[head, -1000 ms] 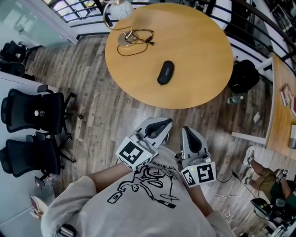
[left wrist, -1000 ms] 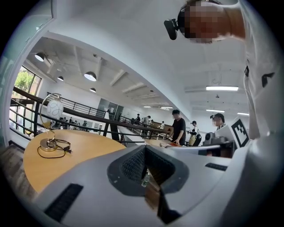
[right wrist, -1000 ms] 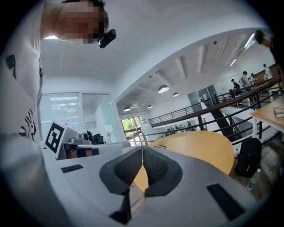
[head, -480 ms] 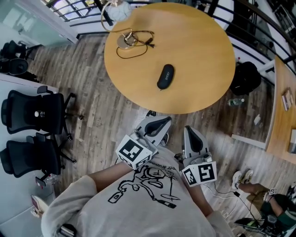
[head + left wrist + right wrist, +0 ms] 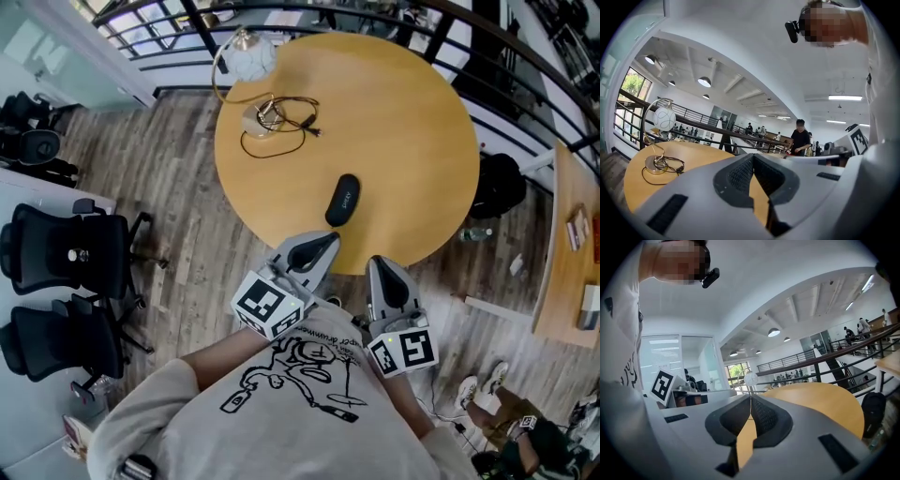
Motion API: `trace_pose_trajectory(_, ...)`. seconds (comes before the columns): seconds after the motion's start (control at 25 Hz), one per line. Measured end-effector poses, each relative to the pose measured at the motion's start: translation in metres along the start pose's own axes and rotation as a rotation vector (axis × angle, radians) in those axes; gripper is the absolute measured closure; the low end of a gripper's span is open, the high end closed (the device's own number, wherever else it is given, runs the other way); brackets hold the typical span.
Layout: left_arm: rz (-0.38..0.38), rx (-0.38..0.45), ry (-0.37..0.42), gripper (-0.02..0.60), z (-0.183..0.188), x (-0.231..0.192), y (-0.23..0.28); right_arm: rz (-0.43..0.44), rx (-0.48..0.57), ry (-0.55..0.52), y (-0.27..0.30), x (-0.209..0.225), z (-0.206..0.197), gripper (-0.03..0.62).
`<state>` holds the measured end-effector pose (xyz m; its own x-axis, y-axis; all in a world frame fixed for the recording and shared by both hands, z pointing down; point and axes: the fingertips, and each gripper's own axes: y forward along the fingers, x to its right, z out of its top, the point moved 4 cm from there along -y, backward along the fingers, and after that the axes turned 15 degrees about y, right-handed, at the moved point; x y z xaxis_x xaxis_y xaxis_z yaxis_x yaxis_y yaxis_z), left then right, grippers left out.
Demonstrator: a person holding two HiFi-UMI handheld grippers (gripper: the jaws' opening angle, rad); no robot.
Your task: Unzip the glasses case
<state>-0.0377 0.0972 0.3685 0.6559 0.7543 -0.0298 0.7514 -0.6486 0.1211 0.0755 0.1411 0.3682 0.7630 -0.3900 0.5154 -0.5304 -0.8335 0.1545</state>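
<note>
The head view looks down on the person's grey printed shirt (image 5: 291, 375), with both grippers held out from the chest. The left gripper (image 5: 326, 241) has its jaws pressed together with nothing between them, as its own view shows. The right gripper (image 5: 383, 263) is likewise closed and empty. In the head view their tips overlap the near edge of the round wooden tabletop (image 5: 412, 122).

Only the head view shows the case (image 5: 343, 200): black, oval, lying flat just beyond the tips, nearer the left gripper and touched by neither. Farther across stand a lamp (image 5: 246, 58) with a globe shade and a loose cable (image 5: 281, 122) by its base.

The left gripper view catches the lamp and cable from tabletop level, with people (image 5: 800, 136) standing beyond a dark railing (image 5: 717, 131). The right gripper view shows a black bag (image 5: 873, 413) beside the tabletop and a bright window far off.

The floor (image 5: 187, 225) is wood plank. Two black chairs (image 5: 70, 234) stand at the head view's left.
</note>
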Motion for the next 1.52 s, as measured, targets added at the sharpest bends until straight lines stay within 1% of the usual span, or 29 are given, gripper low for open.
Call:
trace_pose_trajectory(0.12, -0.020, 0.004, 0.001, 0.574, 0.005, -0.029, 0.008, -0.017, 0.007, -0.003, 0.029, -0.002, 0.008, 0.571)
trace_pose_trajectory(0.28, -0.050, -0.013, -0.028, 0.574, -0.001, -0.065, 0.016, -0.030, 0.004, -0.020, 0.067, -0.008, 0.014, 0.571)
trace_pose_trajectory(0.48, -0.097, -0.019, -0.037, 0.574, -0.005, -0.097, 0.020, -0.064, 0.010, -0.025, 0.102, -0.013, 0.015, 0.571)
trace_pose_trajectory(0.68, -0.121, -0.048, -0.070, 0.572, -0.016, -0.115, 0.026, -0.097, -0.008, -0.014, 0.117, -0.009, 0.011, 0.571)
trace_pose_trajectory(0.84, -0.128, -0.062, -0.080, 0.572, -0.019, -0.121, 0.036, -0.116, -0.014, -0.012, 0.123, 0.001, 0.016, 0.571)
trace_pose_trajectory(0.96, -0.144, -0.097, -0.084, 0.572, -0.019, -0.118, 0.044, -0.127, -0.033, -0.028, 0.124, 0.007, 0.021, 0.571)
trace_pose_trajectory(1.12, -0.175, -0.147, -0.092, 0.572, -0.027, -0.113, 0.054, -0.140, -0.103, -0.018, 0.131, 0.026, 0.021, 0.569)
trace_pose_trajectory(1.32, -0.145, -0.189, -0.100, 0.572, -0.036, -0.122, 0.067, -0.128, -0.235, 0.029, 0.149, 0.063, 0.008, 0.565)
trace_pose_trajectory(1.4, -0.141, -0.208, -0.105, 0.572, -0.044, -0.127, 0.073, -0.141, -0.288, 0.051, 0.159, 0.080, -0.003, 0.548)
trace_pose_trajectory(1.52, -0.147, -0.268, -0.109, 0.571, -0.070, -0.133, 0.084, -0.168, -0.385, 0.085, 0.173, 0.110, -0.031, 0.480)
